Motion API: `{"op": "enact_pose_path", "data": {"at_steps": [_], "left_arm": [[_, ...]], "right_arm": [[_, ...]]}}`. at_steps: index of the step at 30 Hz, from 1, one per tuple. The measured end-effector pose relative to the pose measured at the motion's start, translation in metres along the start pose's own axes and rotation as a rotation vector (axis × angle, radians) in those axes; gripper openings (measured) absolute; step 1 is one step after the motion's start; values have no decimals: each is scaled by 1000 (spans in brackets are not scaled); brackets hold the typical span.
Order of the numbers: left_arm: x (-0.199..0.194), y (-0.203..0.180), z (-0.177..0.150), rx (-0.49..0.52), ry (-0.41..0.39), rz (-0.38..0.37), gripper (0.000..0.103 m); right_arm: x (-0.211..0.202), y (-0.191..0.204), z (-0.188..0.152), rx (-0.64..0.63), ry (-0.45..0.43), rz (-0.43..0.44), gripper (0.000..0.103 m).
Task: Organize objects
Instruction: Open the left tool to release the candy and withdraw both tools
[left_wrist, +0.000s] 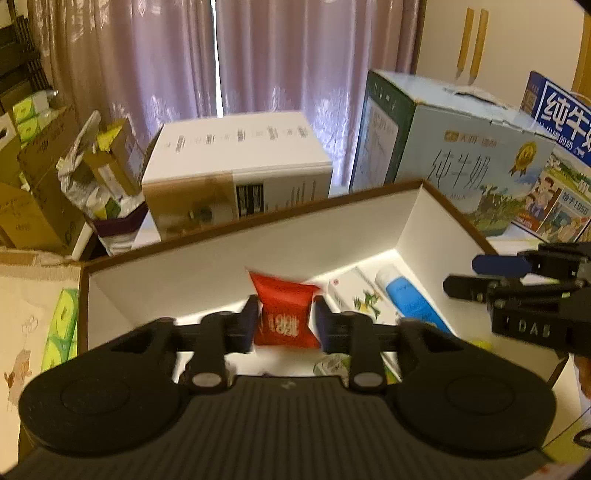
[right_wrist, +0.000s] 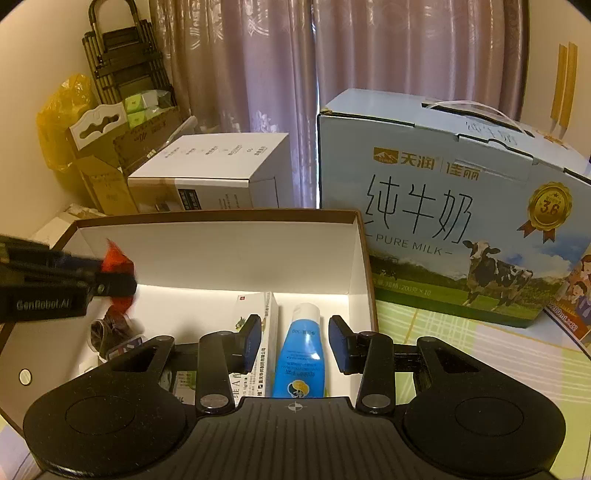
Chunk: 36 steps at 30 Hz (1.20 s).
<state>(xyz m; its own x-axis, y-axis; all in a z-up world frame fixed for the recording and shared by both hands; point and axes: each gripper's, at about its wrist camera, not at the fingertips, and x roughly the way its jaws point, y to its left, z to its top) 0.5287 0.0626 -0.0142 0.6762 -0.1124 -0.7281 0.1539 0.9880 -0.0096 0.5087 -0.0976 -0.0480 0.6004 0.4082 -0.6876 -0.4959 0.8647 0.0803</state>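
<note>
A red snack packet (left_wrist: 284, 314) sits blurred between the jaws of my left gripper (left_wrist: 286, 325), above the open white box (left_wrist: 258, 221). The jaws stand slightly wider than the packet, and the pads do not seem to press on it. In the right wrist view the same packet (right_wrist: 116, 258) shows at the left gripper's tips (right_wrist: 118, 280). My right gripper (right_wrist: 295, 343) is open over the box's right end, above a blue tube (right_wrist: 303, 354) lying on the floor beside a white medicine carton (right_wrist: 269, 314). Nothing is held in it.
A dark wrapped item (right_wrist: 110, 332) lies on the box floor at the left. A blue milk carton (right_wrist: 443, 221) stands close behind the box on the right, a white carton (right_wrist: 221, 166) behind the middle. Cardboard boxes and bags (left_wrist: 55, 166) crowd the left.
</note>
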Motion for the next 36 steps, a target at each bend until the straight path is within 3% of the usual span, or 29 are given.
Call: {"op": "enact_pose_path", "data": {"at_steps": [1,2,10,20,36], "left_arm": [[-1,0,1,-2,-7,5,58],[-2,1,2,-2,-16,10,62],[-8,15,-4,-36,17,21,77],[-32,26,-17,-61,28,40,80],[-97,11,-44,-83,13,8,84]], "right_arm": [[-1,1,0,-1,1,0,38],[-2,1,-1,-2,1,1,38],[-15,3,-8,16,3,18,48],[-41,9,-16,49,-23,41,60],[-111,27,-37,121,-80,59,67]]}}
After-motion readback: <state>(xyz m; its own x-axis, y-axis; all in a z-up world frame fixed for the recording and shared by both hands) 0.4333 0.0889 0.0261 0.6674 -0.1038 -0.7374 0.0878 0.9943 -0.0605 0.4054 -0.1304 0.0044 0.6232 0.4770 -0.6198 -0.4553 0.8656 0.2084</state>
